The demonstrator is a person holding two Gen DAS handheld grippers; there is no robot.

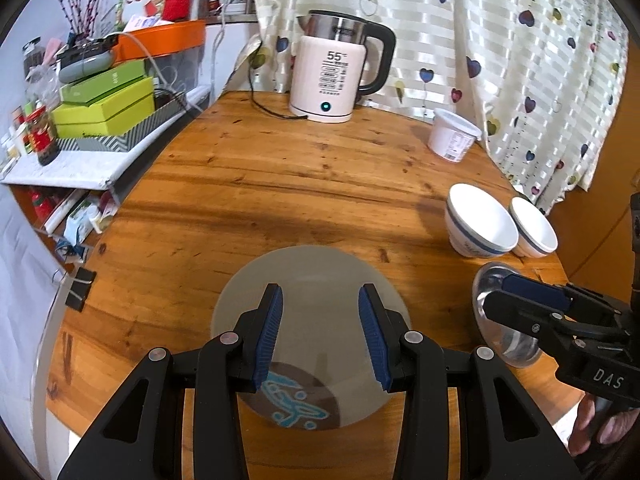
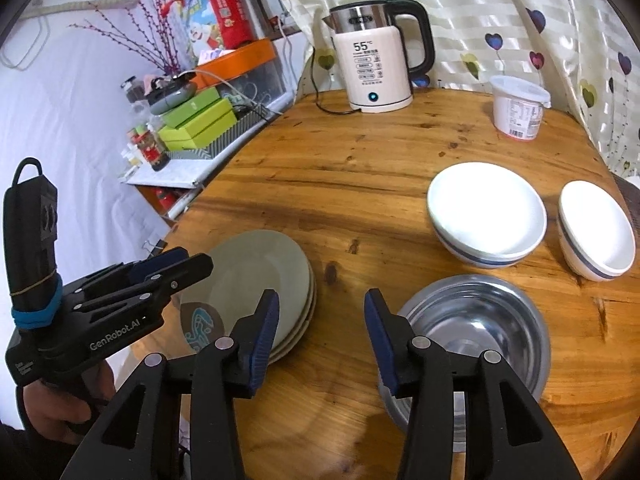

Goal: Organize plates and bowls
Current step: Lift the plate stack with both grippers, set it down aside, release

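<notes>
A stack of grey-green plates (image 1: 316, 276) (image 2: 256, 264) with a blue mark on the top one lies near the table's front edge. My left gripper (image 1: 320, 332) is open and empty just above the stack; it also shows in the right wrist view (image 2: 180, 266). A steel bowl (image 2: 476, 320) (image 1: 490, 284) sits to the right of the plates. My right gripper (image 2: 320, 336) is open and empty, hovering between plates and steel bowl, its right finger over the bowl's rim. Two white bowls with blue bands, a larger one (image 2: 486, 212) (image 1: 478, 220) and a smaller one (image 2: 596, 228) (image 1: 534, 228), stand beyond.
A white electric kettle (image 1: 332, 72) (image 2: 376, 60) with a cord stands at the back of the round wooden table (image 1: 280, 176). A white lidded tub (image 1: 454, 134) (image 2: 518, 106) sits at the back right. A cluttered shelf (image 1: 96, 120) lies left, and a curtain (image 1: 500, 40) hangs behind.
</notes>
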